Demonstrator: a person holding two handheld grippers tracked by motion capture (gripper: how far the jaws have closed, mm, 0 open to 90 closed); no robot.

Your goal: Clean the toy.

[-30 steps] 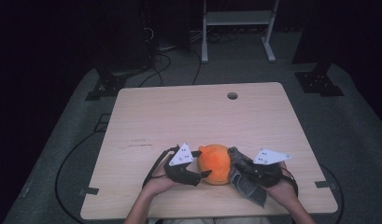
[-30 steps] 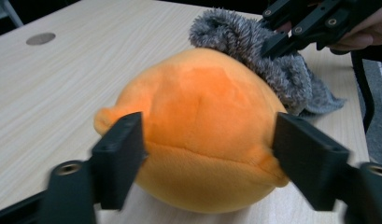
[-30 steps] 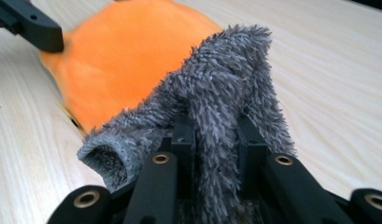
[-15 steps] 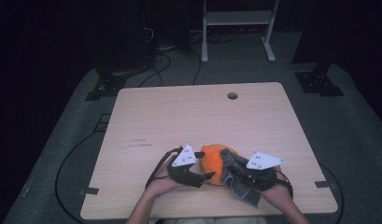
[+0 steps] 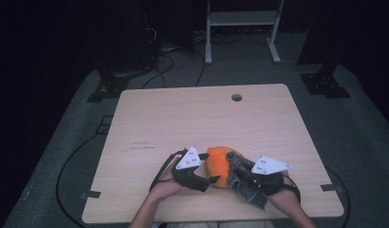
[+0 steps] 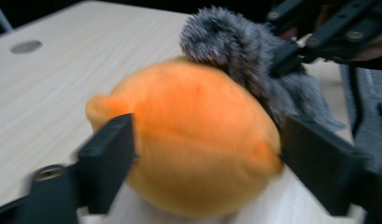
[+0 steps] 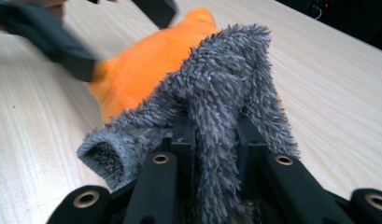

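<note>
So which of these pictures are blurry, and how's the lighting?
High view: dim, room black around the lit table. Left gripper view: motion blur smears the orange plush and the left gripper. Right gripper view: the grey fuzzy cloth is sharp; the far jaws at top left are blurred.

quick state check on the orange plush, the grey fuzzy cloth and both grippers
orange plush: resting on the table, between the left jaws
grey fuzzy cloth: draped against the plush, pinched
left gripper: jaws just been opening, straddling the plush
right gripper: shut on the cloth
</note>
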